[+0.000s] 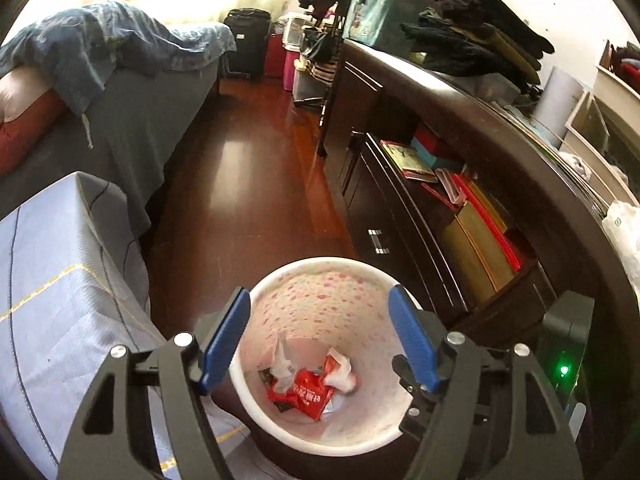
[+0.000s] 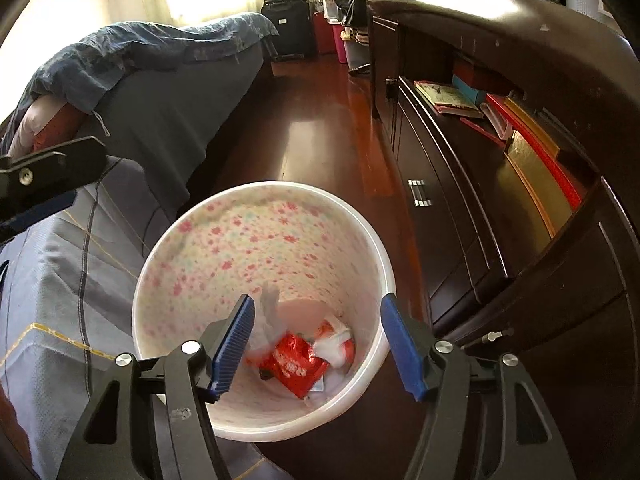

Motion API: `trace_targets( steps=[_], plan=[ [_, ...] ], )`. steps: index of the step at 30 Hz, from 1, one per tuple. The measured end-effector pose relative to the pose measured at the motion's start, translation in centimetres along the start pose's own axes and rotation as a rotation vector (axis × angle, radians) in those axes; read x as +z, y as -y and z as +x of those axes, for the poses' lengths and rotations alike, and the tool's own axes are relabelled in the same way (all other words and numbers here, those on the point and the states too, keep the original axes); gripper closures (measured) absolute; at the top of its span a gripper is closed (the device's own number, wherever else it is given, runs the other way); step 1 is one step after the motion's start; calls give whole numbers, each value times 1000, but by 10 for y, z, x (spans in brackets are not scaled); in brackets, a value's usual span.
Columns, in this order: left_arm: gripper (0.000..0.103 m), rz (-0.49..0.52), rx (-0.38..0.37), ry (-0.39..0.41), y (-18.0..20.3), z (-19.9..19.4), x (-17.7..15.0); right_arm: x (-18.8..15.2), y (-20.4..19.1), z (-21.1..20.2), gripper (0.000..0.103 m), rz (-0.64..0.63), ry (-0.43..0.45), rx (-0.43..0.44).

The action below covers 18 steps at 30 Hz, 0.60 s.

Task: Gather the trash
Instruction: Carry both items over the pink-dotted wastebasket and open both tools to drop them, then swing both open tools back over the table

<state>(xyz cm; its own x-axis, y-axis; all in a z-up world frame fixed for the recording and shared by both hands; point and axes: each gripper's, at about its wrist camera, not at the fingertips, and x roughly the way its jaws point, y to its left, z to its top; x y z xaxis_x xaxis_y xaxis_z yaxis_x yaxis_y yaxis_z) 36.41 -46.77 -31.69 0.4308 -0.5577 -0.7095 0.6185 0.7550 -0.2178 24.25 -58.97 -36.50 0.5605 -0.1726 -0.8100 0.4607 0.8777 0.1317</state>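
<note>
Bin: a round white plastic wastebasket with a pink flower print on its inner wall (image 1: 320, 304) (image 2: 248, 240) stands upright on the dark red-brown wooden floor (image 1: 248, 168) (image 2: 312, 136), its mouth open toward both cameras.
Bin's neighbours: it sits between a pale blue quilted cover with yellow stitching (image 1: 52, 280) (image 2: 48, 280) on one side and a dark wooden cabinet with open shelves (image 1: 400, 216) (image 2: 460, 208) on the other.
Trash: a crumpled red foil wrapper with white lettering (image 1: 308, 394) (image 2: 294, 364) lies on the bin's bottom.
Wrapper's axis: its long side runs slantwise across the bottom, from upper left to lower right in both views; which end counts as its front cannot be told.
Other trash: crumpled white tissue (image 1: 282, 362) (image 2: 266, 320) lies beside and partly over the wrapper's left end, and a white and red scrap (image 1: 340, 370) (image 2: 334, 338) touches its right end.
Left gripper (image 1: 320, 336): blue-padded jaws spread wide above the bin's mouth, nothing between the pads.
Right gripper (image 2: 316, 344): blue-padded jaws also spread, over the bin's near rim, nothing pinched.
Shelf: books and flat red and yellow boxes (image 1: 472, 220) (image 2: 520, 136) fill the cabinet's open shelf.
Background: a bed under a blue patterned blanket (image 1: 104, 40) (image 2: 132, 52), a black suitcase (image 1: 246, 42) (image 2: 288, 24) beyond it.
</note>
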Motion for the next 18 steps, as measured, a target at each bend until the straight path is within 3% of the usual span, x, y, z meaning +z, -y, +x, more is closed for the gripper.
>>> trace_targets(
  steps=[9, 18],
  plan=[
    [24, -19, 64, 41, -14, -33, 1, -2, -12, -21, 31, -2, 8, 22],
    [9, -71, 228, 121, -55, -104, -12, -7, -56, -64, 24, -49, 25, 101]
  ],
)
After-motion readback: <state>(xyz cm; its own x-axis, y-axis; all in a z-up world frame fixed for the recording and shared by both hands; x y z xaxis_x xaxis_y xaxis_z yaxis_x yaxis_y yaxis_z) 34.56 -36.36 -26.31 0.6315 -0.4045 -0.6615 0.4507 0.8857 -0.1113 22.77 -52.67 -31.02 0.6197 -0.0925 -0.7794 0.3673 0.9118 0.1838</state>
